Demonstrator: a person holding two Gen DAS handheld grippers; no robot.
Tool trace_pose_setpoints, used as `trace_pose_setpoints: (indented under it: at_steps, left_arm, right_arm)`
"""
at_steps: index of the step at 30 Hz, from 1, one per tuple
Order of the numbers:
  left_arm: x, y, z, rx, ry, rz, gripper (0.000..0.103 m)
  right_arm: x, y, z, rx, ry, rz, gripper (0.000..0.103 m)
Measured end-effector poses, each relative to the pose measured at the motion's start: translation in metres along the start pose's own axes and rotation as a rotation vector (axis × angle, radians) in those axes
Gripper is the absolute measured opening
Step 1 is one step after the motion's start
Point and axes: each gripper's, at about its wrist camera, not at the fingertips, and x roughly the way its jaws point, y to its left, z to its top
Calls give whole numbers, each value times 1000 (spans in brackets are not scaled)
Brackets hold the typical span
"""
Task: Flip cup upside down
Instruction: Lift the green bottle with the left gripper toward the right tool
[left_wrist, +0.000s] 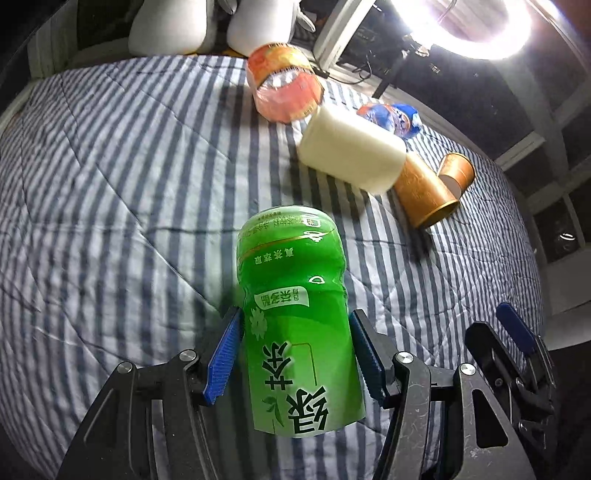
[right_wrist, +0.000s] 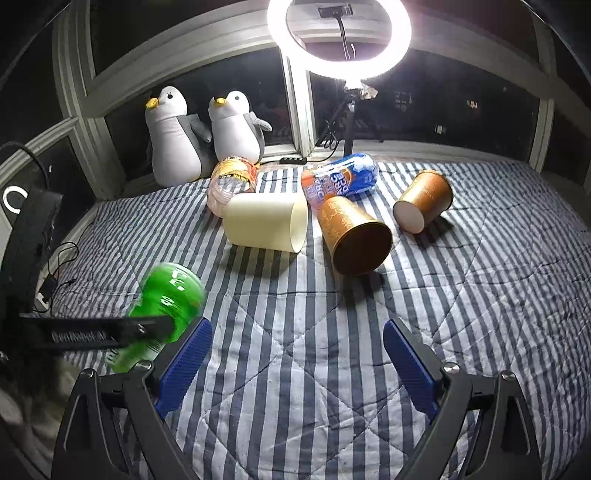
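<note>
My left gripper (left_wrist: 293, 350) is shut on a green cup (left_wrist: 295, 317) wrapped in a green tea label, its blue pads pressed against both sides. The printed characters read upside down in the left wrist view. The cup is held above the striped bedspread (left_wrist: 110, 221). In the right wrist view the green cup (right_wrist: 168, 299) shows blurred at the lower left, held by the left gripper's black frame. My right gripper (right_wrist: 297, 354) is open and empty above the bedspread (right_wrist: 295, 369); its blue pad also shows at the right of the left wrist view (left_wrist: 515, 328).
Several cups lie on their sides at the far end: a cream cup (right_wrist: 266, 223), two copper cups (right_wrist: 354, 236) (right_wrist: 423, 201), a blue and orange one (right_wrist: 340, 177), a clear pink one (right_wrist: 231, 181). Two plush penguins (right_wrist: 173, 136), a ring light (right_wrist: 340, 40) and window stand behind.
</note>
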Motion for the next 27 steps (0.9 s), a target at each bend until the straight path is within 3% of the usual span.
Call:
trace_pose_setpoints:
  at_steps: [12,15,22,27]
  left_arm:
    - [17,-6,-3,-1,15,-1,63]
    - [14,-4,-2,-6,26,-19,76]
    - [-30,13,-17,53,-67,17,80]
    - [-61,51,-40,25,-117,55,80]
  right_arm:
    - [15,-14,-2,79,88,68,92]
    - [18,-16,0,101,108,95,92]
    - [27,-1,10,78,183,170,92]
    - [48,24,21,58,301,266,92]
